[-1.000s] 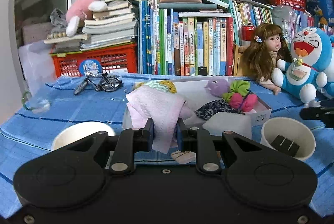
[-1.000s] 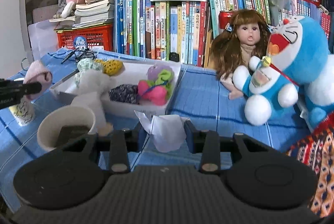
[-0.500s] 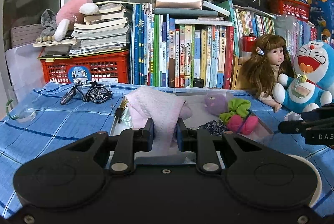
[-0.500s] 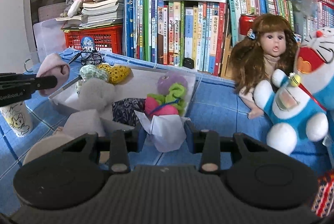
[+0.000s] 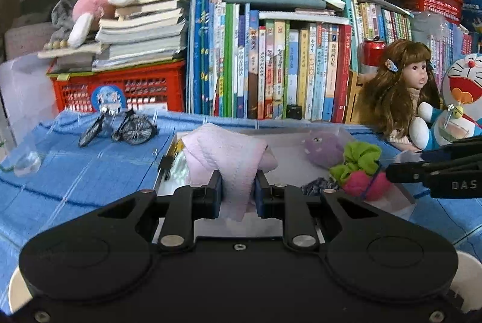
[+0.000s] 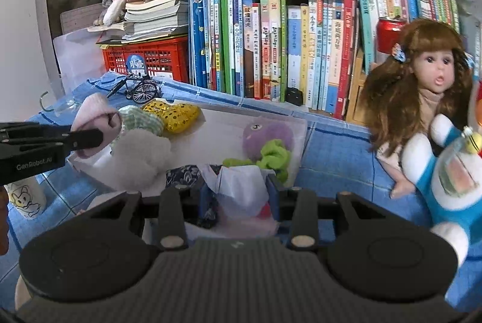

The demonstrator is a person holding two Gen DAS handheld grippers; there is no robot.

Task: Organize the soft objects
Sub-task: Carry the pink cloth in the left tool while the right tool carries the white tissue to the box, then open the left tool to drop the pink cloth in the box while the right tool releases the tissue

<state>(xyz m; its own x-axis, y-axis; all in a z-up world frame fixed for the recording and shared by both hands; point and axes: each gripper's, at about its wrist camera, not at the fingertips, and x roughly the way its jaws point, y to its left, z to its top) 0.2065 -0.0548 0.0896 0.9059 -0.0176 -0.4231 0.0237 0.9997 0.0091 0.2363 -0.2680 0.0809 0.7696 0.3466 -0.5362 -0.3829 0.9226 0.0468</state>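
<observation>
Blue-cloth desk [image 5: 75,172], books behind. Left gripper [image 5: 238,192] fingers clamp pink towel [image 5: 226,160]; right gripper [image 6: 238,196] fingers clamp white tissue [image 6: 244,187]. White tray [image 6: 229,124] directly ahead of both, right nearer.

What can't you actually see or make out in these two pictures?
- Left wrist view: the white tray's front part, hidden behind the left tongs and their pink quilted cloth.
- Right wrist view: the pink scrunchie, mostly covered by the crumpled white tissue in the right tongs.
- Both views: book spine titles, too small.
</observation>
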